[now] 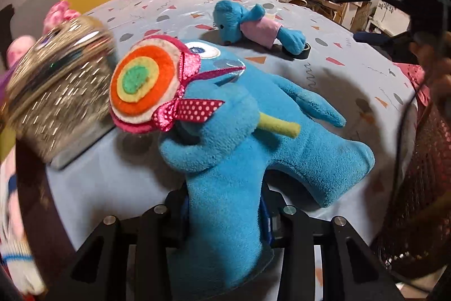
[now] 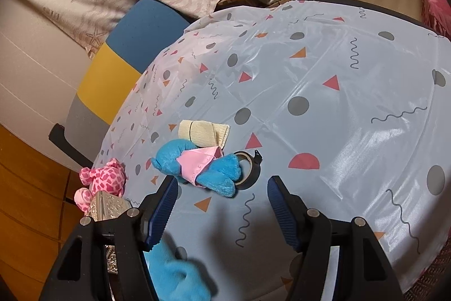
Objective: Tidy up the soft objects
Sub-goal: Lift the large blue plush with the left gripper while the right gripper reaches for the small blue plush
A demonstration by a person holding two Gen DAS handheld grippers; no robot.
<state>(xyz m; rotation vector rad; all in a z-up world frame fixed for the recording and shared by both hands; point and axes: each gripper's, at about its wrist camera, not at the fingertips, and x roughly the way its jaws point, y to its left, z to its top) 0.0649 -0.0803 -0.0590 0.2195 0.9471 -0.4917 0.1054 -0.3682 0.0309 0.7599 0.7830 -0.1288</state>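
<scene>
L gripper (image 1: 225, 219) angled down, jaws clamped on blue plush (image 1: 239, 137) leg — R gripper (image 2: 222, 205) hovers, jaws apart.

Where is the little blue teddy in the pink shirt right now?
The little blue teddy lies on its side on the patterned tablecloth, its feet on a roll of black tape. A cream cloth roll lies just behind it, ahead of the right tongs.

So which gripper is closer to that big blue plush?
Left. The left gripper is clamped on the big blue plush's leg. The right gripper hangs open over the tablecloth, with only the plush's edge beside its finger.
</scene>
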